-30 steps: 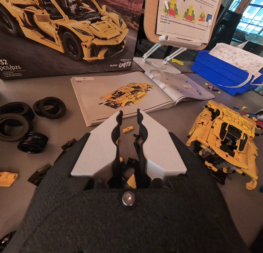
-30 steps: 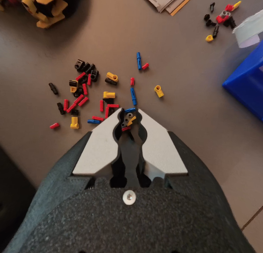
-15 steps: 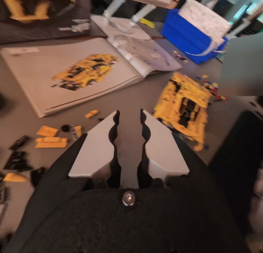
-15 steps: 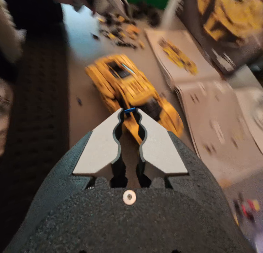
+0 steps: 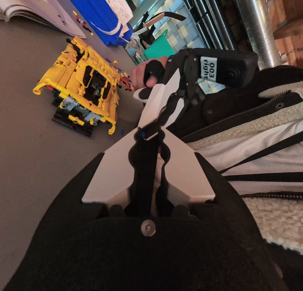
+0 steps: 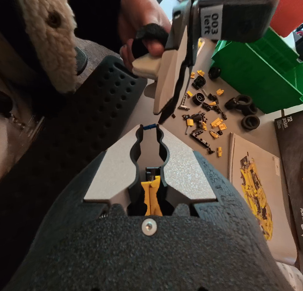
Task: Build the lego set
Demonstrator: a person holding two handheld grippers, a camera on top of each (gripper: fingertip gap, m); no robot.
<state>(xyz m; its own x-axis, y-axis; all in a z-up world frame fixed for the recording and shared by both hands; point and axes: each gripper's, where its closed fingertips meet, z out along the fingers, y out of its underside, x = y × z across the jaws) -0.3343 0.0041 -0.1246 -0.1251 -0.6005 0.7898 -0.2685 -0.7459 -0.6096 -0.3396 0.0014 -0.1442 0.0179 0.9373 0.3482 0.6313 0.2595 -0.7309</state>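
Blue pin (image 6: 149, 126) sits clamped crosswise in the right tongs (image 6: 149, 127), raised tip-to-tip against the left tongs (image 5: 148, 131), whose fingers stand apart.

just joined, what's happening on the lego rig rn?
Right tongs pinch a small blue pin crosswise at the tips, raised off the table. Left tongs sit open, tip to tip with them, possibly for a handover. The yellow car model rests untouched on the table; loose parts lie scattered.
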